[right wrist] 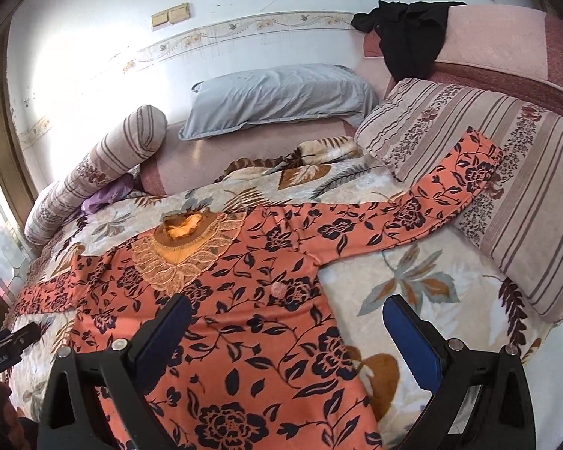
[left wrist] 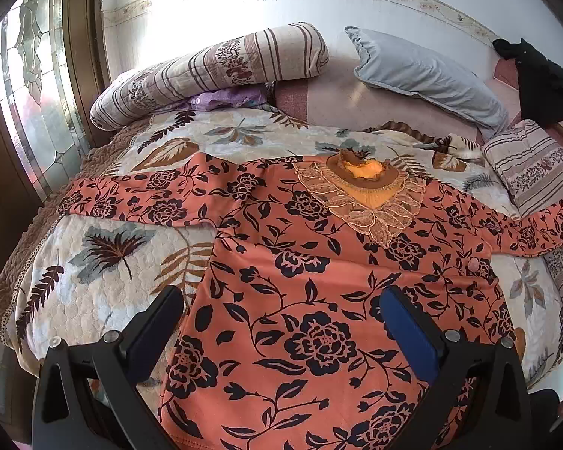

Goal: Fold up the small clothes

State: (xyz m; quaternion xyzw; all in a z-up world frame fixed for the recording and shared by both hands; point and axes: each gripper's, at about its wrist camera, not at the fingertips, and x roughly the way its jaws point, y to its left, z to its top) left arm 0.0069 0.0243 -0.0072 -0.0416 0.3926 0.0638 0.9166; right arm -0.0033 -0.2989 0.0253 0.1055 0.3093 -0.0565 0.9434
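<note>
Sunlit bedroom wall fills the top of both views, and below it we see a bed [left wrist: 105,300] covered by a leaf-print quilt. On the quilt lies one orange floral blouse [left wrist: 311,292], spread flat and face up, its lace collar [left wrist: 360,195] toward the upper centre of the left wrist frame and its hem running off the bottom edge between our fingers. Its long axis runs straight away from us, hem near, collar far; the two sleeves stretch crosswise, one to the left edge, one to the right.

Our left tongs [left wrist: 281,322] stand wide open over the lower body of the blouse, gripping nothing. Our right tongs [right wrist: 287,333] are equally wide open and empty, straddling the blouse's right side seam, with quilt under the right finger.

We judge each sleeve belongs to the tongs on its own side: the right sleeve [right wrist: 443,198] climbs onto a striped pillow [right wrist: 506,202] at upper right.

Counting: one blouse, two sleeves, three striped pillows or bolsters, one grey pillow [right wrist: 277,97], one black garment [right wrist: 409,33] on the headboard.
</note>
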